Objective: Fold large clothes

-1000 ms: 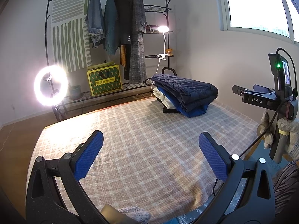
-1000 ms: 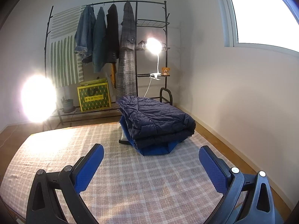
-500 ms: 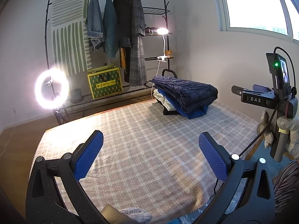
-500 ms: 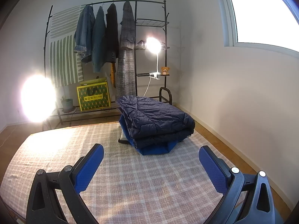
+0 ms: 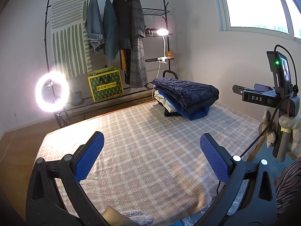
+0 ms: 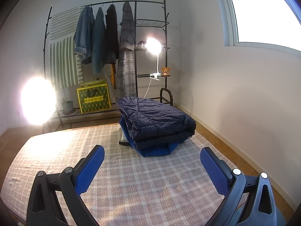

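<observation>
Navy quilted jacket (image 6: 156,120), folded, tops a stack of folded garments (image 5: 180,104) at the checked blanket's (image 5: 143,150) far end. Left gripper (image 5: 150,157) and right gripper (image 6: 151,166): both spread, empty, hovering above blanket.

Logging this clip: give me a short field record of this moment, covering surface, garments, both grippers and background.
surface: plaid checked cloth
folded stack: navy quilted jacket on top, blue garment under it, white item lower, at the far side of the cloth
left gripper: open, holding nothing, above the cloth
right gripper: open, holding nothing, facing the stack
clothes rack: four garments hanging
lights: ring light, clip lamp
box: yellow-green box on the rack's bottom shelf
</observation>
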Available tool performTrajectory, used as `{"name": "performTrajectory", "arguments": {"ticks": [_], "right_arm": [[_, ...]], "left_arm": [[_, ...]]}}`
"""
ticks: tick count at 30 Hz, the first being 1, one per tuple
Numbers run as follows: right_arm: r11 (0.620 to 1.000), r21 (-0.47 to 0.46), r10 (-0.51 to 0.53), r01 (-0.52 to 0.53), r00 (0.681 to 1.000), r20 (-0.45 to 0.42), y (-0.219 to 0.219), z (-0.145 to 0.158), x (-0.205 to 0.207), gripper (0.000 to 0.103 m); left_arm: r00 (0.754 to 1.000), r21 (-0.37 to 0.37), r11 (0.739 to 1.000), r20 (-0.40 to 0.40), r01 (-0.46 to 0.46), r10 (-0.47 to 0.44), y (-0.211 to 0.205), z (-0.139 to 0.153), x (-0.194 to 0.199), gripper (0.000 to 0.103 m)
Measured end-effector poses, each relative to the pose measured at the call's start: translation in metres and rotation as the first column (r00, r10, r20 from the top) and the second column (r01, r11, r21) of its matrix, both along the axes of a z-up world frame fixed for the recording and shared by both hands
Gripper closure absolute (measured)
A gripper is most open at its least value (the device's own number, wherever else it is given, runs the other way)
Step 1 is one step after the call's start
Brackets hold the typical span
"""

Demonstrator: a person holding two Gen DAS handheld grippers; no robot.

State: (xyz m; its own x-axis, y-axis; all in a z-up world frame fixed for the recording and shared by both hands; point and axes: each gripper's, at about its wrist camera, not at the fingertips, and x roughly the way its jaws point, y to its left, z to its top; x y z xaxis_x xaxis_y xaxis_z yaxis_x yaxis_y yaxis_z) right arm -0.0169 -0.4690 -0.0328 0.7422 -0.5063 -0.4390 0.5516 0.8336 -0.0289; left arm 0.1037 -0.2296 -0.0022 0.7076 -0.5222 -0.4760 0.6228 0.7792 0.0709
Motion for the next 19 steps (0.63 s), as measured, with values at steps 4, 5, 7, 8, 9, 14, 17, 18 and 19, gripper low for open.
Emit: {"name": "performTrajectory", "arguments": {"ticks": [4,5,7,8,9,14,17,18,19], "right_arm": [[1.000,-0.003,0.000,0.000,1.000,-0.005,0.0005,-0.0001,0.0003,0.000],[1.000,-0.003,0.001,-0.001,1.000,-0.006,0.0004,-0.0001,0.0003,0.000],[1.000,-0.002,0.001,-0.001,1.000,-0.007,0.0003,0.0000,-0.0002,0.000],[1.000,-0.001,0.002,-0.002,1.000,-0.007,-0.0001,0.0001,0.0000,0.000],[1.000,-0.001,0.001,-0.001,1.000,-0.006,0.0001,0.0001,-0.0001,0.000],[1.000,-0.002,0.002,-0.002,1.000,-0.007,-0.0002,0.0001,-0.0003,0.000],[1.000,-0.002,0.001,-0.001,1.000,-0.010,-0.0003,-0.0005,-0.0003,0.000],[1.000,0.000,0.001,-0.001,1.000,-0.010,-0.0006,-0.0006,-0.0005,0.000],[1.000,0.001,0.002,-0.002,1.000,-0.010,-0.0008,-0.0006,0.0000,0.000]], "left_arm": [[1.000,0.001,1.000,0.002,0.000,0.000,-0.0001,-0.0004,-0.0004,0.000],[1.000,0.001,1.000,0.002,0.000,0.000,0.0000,-0.0006,-0.0005,0.000],[1.000,0.001,1.000,0.004,-0.001,0.001,0.0004,0.0003,0.0001,0.000],[1.000,0.001,1.000,0.005,-0.001,0.001,0.0008,0.0008,0.0012,0.000],[1.000,0.000,1.000,0.003,0.000,0.000,0.0009,0.0000,0.0002,0.000],[1.000,0.000,1.000,0.002,0.003,-0.003,0.0022,-0.0002,0.0007,0.000],[1.000,-0.006,1.000,0.001,0.015,-0.015,0.0022,0.0006,0.0013,0.000],[1.000,-0.007,1.000,-0.001,0.018,-0.018,0.0028,0.0017,0.0018,0.000],[1.000,-0.006,1.000,-0.007,0.022,-0.022,0.0035,0.0023,0.0048,0.000]]}}
